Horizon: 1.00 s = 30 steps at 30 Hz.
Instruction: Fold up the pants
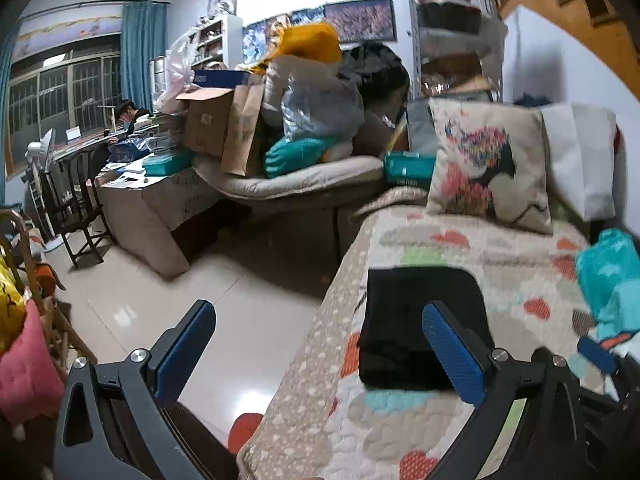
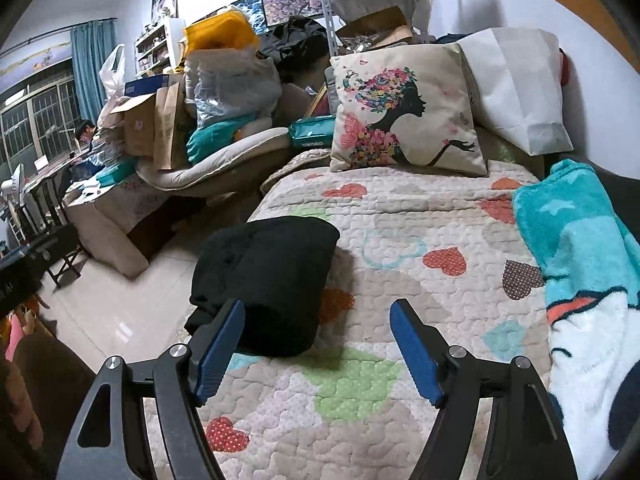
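The black pants (image 2: 264, 280) lie folded into a compact bundle near the left edge of the heart-patterned quilt (image 2: 400, 216); the left wrist view shows the same pants (image 1: 408, 320) as a dark rectangle. My left gripper (image 1: 320, 312) hangs wide open, with its left finger over the floor and its right finger (image 1: 452, 352) in front of the pants, nothing between the pads. My right gripper (image 2: 318, 312) is open too, above the quilt just right of the bundle, its left finger (image 2: 220, 344) overlapping the pants' near corner in view, gripping nothing.
A printed cushion (image 2: 404, 108) and a white paper bag (image 2: 516, 84) stand at the quilt's far end. A teal and white fleece blanket (image 2: 584, 264) lies along the right. Left of the bed are tiled floor (image 1: 160, 304), a cluttered sofa (image 1: 288, 176) and a seated person (image 1: 128, 116) far back.
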Tool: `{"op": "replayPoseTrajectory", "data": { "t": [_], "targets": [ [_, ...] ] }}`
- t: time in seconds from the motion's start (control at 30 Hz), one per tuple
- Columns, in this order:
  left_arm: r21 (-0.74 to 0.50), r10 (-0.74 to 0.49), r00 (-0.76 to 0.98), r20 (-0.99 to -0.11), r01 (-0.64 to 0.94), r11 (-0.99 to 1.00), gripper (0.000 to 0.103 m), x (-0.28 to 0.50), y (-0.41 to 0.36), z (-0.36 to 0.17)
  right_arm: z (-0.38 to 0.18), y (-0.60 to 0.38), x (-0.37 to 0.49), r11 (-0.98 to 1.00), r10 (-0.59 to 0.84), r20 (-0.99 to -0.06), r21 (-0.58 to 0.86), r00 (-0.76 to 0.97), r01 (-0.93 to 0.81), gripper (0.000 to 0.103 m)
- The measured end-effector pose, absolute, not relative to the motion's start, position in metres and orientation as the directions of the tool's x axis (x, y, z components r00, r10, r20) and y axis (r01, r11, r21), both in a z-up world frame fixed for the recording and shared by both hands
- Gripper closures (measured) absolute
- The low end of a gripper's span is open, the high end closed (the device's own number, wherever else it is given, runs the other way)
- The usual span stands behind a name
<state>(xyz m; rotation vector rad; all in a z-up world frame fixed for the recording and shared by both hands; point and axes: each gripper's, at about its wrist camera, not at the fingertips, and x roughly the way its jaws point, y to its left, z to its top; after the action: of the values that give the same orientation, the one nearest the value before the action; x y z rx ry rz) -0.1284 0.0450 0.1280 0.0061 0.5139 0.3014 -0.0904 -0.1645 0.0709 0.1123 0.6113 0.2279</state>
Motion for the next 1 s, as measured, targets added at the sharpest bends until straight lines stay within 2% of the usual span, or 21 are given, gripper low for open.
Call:
{"op": "replayPoseTrajectory", "data": {
  "t": [0.27,1.0],
  "targets": [
    [0.128,0.273,0.793,-0.544,-0.243,0.961,0.0,-0.121,0.035,0.112,0.068,-0.16,-0.091,0.971,0.24,-0.562,0.154,0.792,-0.185,0.022],
    [0.086,0.18,0.75,-0.636,-0.163,0.983,0.0,-0.115,0.03,0.097,0.063,-0.158,-0.088,0.973,0.23,-0.578,0.149,0.783,-0.175,0.02]
  ]
}}
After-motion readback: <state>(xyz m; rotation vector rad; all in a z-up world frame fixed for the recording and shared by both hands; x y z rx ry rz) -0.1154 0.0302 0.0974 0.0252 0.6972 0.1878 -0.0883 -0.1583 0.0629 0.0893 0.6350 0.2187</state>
